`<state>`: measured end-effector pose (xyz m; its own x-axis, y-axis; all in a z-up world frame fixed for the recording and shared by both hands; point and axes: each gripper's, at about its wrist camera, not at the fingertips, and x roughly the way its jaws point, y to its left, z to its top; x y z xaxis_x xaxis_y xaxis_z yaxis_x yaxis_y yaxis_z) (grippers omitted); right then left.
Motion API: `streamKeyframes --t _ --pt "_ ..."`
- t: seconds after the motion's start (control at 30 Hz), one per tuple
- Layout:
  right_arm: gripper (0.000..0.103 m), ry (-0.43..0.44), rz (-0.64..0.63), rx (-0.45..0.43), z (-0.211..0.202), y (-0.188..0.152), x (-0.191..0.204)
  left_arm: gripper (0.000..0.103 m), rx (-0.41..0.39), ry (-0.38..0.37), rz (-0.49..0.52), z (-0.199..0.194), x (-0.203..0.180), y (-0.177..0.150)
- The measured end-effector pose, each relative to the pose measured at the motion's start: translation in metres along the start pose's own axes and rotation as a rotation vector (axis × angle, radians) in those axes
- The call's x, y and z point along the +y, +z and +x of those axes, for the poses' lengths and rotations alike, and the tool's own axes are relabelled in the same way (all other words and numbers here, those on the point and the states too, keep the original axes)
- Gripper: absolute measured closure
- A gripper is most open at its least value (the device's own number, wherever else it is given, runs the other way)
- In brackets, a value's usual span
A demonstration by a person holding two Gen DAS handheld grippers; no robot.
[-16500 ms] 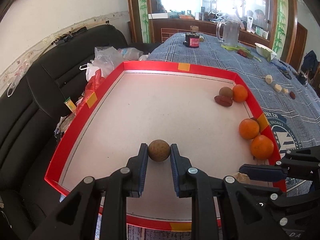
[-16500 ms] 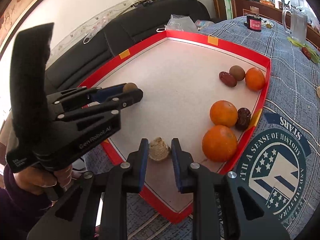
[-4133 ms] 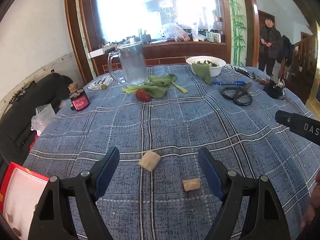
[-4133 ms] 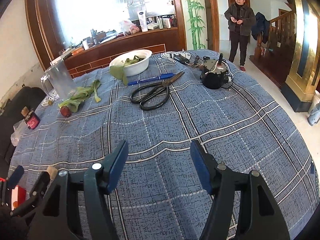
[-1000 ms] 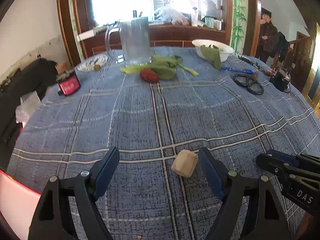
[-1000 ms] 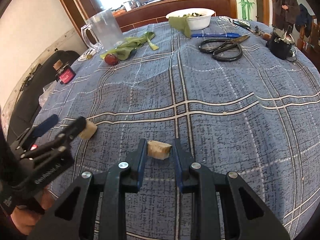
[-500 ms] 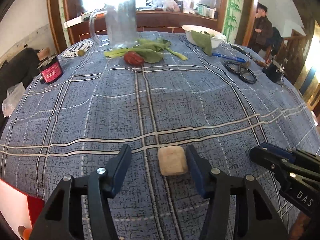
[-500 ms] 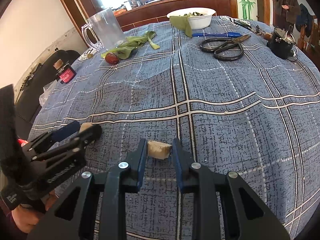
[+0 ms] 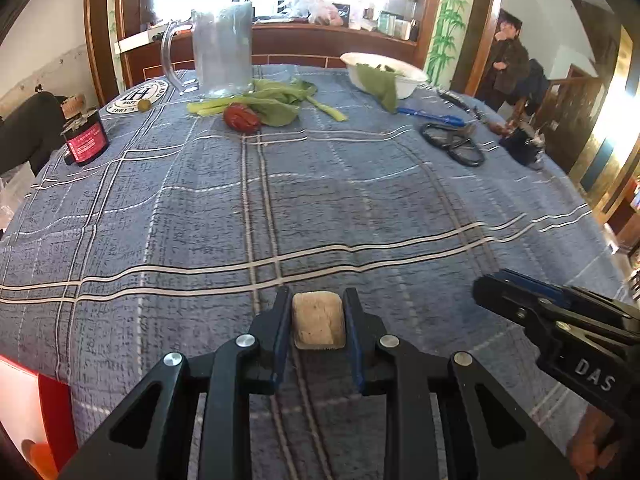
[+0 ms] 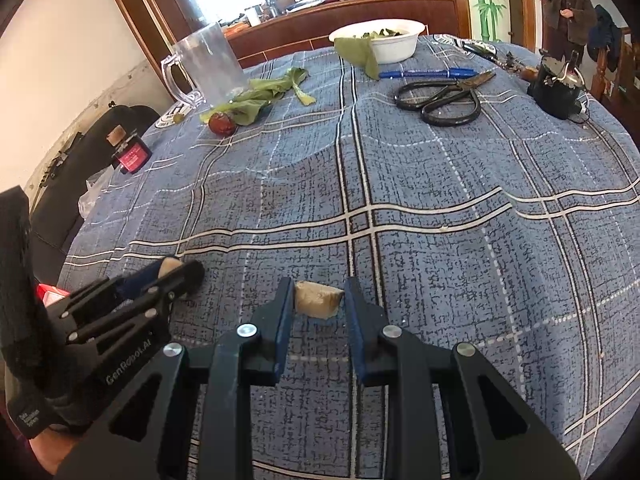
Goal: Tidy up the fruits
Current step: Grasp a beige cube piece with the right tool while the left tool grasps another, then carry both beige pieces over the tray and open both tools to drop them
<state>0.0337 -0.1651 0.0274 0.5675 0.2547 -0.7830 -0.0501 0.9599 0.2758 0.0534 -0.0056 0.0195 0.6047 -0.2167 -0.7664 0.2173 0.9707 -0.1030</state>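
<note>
My left gripper (image 9: 318,320) is shut on a tan, squarish fruit piece (image 9: 318,323) low over the blue plaid tablecloth (image 9: 320,208). My right gripper (image 10: 319,304) is shut on a second tan wedge-shaped piece (image 10: 318,305), also just above the cloth. The left gripper shows at the left of the right wrist view (image 10: 172,274), with its piece partly hidden between its fingers. The right gripper shows at the right of the left wrist view (image 9: 504,284). A corner of the red-rimmed tray (image 9: 52,412) with an orange (image 9: 38,454) sits at the lower left.
At the far side of the table stand a glass pitcher (image 9: 222,54), green leaves (image 9: 276,100), a red fruit (image 9: 241,117), a white bowl (image 9: 382,74), scissors (image 10: 444,98), a blue pen (image 10: 424,74) and a small dark jar (image 9: 84,138). A person (image 10: 564,12) stands at the back right.
My left gripper has closed from wide open onto the tan piece over the last second. My right gripper stays shut on its piece and has barely moved.
</note>
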Motion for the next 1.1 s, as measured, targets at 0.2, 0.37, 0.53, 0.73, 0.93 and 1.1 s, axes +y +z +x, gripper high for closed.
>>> streamKeyframes --t 0.2,0.37,0.53,0.73,0.93,1.1 --pt "0.076 0.002 0.006 -0.065 -0.015 0.002 0.0 0.078 -0.076 -0.024 0.001 -0.027 -0.012 0.001" --pt "0.076 0.009 0.005 -0.153 -0.033 0.004 0.002 0.078 -0.15 -0.022 0.012 -0.053 -0.027 -0.001" --pt "0.076 0.015 0.017 -0.223 -0.048 0.004 0.002 0.078 -0.223 -0.021 0.031 -0.089 -0.037 -0.019" --pt "0.076 0.012 0.054 -0.302 -0.076 -0.002 0.002 0.078 -0.245 -0.033 0.065 -0.128 -0.038 -0.045" --pt "0.076 0.055 0.122 -0.376 -0.112 -0.029 0.005 0.078 -0.312 -0.009 0.099 -0.177 -0.029 -0.065" --pt "0.076 0.069 0.104 -0.335 -0.121 -0.055 0.016 0.078 -0.325 -0.009 0.123 -0.201 -0.019 -0.087"
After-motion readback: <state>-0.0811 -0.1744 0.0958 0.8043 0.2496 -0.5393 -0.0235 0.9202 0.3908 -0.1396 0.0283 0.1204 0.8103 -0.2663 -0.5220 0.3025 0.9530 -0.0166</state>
